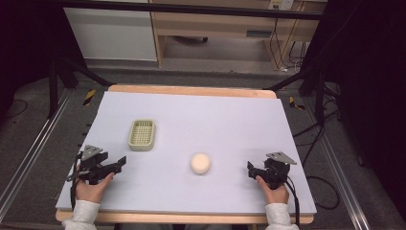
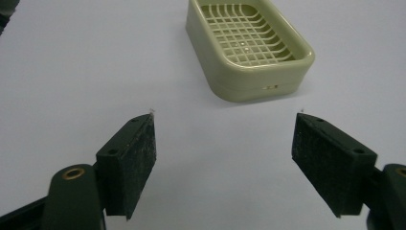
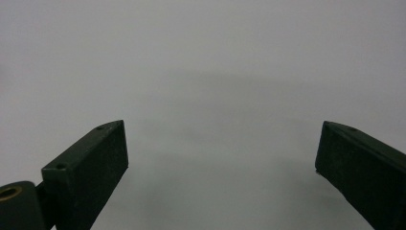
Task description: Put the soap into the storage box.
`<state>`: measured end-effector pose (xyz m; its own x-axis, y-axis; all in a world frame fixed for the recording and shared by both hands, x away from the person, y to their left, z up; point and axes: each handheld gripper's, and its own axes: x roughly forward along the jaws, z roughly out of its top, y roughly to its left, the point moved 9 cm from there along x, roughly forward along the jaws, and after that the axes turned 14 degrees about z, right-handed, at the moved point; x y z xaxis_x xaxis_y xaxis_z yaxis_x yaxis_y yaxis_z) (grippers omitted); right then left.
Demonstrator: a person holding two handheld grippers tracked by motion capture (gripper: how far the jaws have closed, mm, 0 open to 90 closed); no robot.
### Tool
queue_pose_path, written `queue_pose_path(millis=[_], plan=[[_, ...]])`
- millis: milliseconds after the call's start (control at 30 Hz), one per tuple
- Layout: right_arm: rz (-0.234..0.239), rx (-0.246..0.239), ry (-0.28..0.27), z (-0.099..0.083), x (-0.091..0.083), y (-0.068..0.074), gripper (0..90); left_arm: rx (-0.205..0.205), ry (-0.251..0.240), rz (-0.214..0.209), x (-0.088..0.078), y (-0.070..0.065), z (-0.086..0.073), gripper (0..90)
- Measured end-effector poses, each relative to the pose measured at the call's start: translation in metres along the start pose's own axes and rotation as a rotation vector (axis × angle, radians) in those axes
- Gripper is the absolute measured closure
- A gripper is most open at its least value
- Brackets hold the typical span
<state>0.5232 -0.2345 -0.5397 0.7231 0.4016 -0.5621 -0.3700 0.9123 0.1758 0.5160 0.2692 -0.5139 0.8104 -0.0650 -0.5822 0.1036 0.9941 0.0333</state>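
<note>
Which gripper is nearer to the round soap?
Right. The right gripper sits just beyond the soap on its right side; the left gripper lies farther off to its left, below the tray.

The high view is evenly lit on the pale lavender table sheet (image 1: 201,124), while its corners fall into near-black. The round cream soap bar (image 1: 200,163) casts only a faint, soft shadow. The left gripper view is bright and sharp. The right gripper view is dimmer, greyish and featureless.
</note>
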Motion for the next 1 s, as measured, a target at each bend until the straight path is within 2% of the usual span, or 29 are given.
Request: queue_pose_path(millis=[233, 267, 367, 433, 1000], plan=[[-0.007, -0.007, -0.010, 0.001, -0.001, -0.001, 4.5, 0.014, -0.022, -0.030, -0.006, -0.012, 0.004, 25.3], [-0.006, -0.004, -0.015, 0.001, -0.002, -0.001, 4.5, 0.026, -0.024, -0.035, -0.007, -0.015, 0.005, 25.4], [0.002, 0.008, -0.037, 0.003, -0.003, 0.000, 4.5, 0.026, -0.028, -0.043, -0.008, -0.019, 0.005, 25.4], [0.002, 0.011, -0.057, 0.005, -0.004, 0.000, 4.4, 0.034, -0.025, -0.066, -0.010, -0.024, 0.005, 25.3], [-0.006, -0.007, -0.027, 0.002, 0.000, 0.002, 4.6, 0.080, -0.009, -0.114, -0.013, -0.041, 0.006, 25.1]])
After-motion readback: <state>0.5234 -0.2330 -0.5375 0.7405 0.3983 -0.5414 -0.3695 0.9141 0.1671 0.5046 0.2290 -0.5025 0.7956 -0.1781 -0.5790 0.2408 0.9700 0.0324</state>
